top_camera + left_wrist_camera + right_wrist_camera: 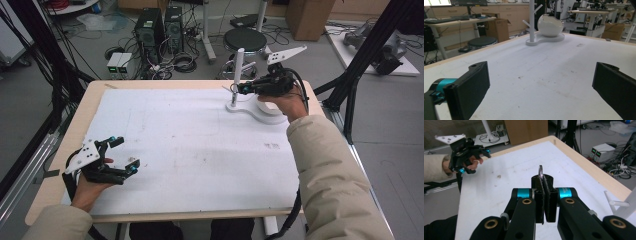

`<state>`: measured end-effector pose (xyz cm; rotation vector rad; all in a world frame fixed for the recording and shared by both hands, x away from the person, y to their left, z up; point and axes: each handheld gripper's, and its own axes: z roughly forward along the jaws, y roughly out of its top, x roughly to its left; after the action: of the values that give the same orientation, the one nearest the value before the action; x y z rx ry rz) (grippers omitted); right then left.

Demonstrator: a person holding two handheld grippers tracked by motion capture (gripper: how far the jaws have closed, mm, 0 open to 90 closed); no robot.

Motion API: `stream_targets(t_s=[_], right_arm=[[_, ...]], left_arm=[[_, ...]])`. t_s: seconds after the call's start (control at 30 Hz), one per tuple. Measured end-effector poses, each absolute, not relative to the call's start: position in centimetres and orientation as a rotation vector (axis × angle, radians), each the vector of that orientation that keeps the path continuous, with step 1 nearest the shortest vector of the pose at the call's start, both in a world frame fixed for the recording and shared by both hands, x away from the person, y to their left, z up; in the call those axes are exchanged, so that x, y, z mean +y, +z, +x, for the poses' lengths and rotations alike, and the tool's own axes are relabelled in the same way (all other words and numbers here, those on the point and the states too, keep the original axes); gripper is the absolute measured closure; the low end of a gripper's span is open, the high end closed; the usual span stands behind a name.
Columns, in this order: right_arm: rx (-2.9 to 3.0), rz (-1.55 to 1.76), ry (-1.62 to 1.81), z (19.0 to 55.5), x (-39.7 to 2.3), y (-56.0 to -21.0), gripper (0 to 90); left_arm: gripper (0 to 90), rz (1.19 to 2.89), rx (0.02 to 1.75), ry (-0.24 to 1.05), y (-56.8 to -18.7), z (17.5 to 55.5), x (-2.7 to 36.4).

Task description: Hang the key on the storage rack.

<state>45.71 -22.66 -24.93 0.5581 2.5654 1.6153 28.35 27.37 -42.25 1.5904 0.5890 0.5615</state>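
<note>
The right claw (544, 185) is clamped on a thin metal ring (540, 171), which stands on edge above the jaw tips. In the high view this claw (241, 89) sits just beside the post of the white branched stand (239, 67) at the far right of the tabletop (50, 175). The left claw (125, 154) is spread wide and empty, low over the near left of the white mat (190, 150), well apart from the stand.

Risk: the grip covers little of the ring, so it could twist or slip out during hanging. A knock from the claw could also tip the stand or disturb the white bowl (550, 25) on its base.
</note>
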Motion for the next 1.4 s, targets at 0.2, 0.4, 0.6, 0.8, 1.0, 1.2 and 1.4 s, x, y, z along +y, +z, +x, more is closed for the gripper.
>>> stream_targets(t_s=[0.2,0.4,0.6,0.8,1.0,1.2,1.4], right_arm=[[2.565,0.616,1.59,47.4,-23.1,-25.8,89.1],[2.546,0.702,1.584,48.7,-23.4,-26.6,89.1],[2.538,0.771,1.556,49.8,-23.4,-27.5,89.1],[2.531,0.824,1.545,50.9,-23.3,-28.4,89.1],[2.536,0.854,1.537,51.5,-23.5,-29.1,89.0],[2.538,0.88,1.522,52.0,-23.8,-29.5,89.0],[2.535,0.907,1.509,52.6,-23.7,-30.2,89.0]], left_arm=[[1.7,1.565,0.619,0.612,-43.7,27.7,27.6],[1.7,1.538,0.667,0.623,-44.9,27.5,27.7],[1.7,1.496,0.694,0.635,-45.1,27.3,27.9],[1.7,1.488,0.708,0.646,-45.1,27.3,27.9],[1.7,1.47,0.708,0.661,-45.2,27.1,28.0],[1.7,1.463,0.704,0.664,-45.2,27.0,27.9],[1.7,1.448,0.704,0.672,-45.3,26.9,28.0]])
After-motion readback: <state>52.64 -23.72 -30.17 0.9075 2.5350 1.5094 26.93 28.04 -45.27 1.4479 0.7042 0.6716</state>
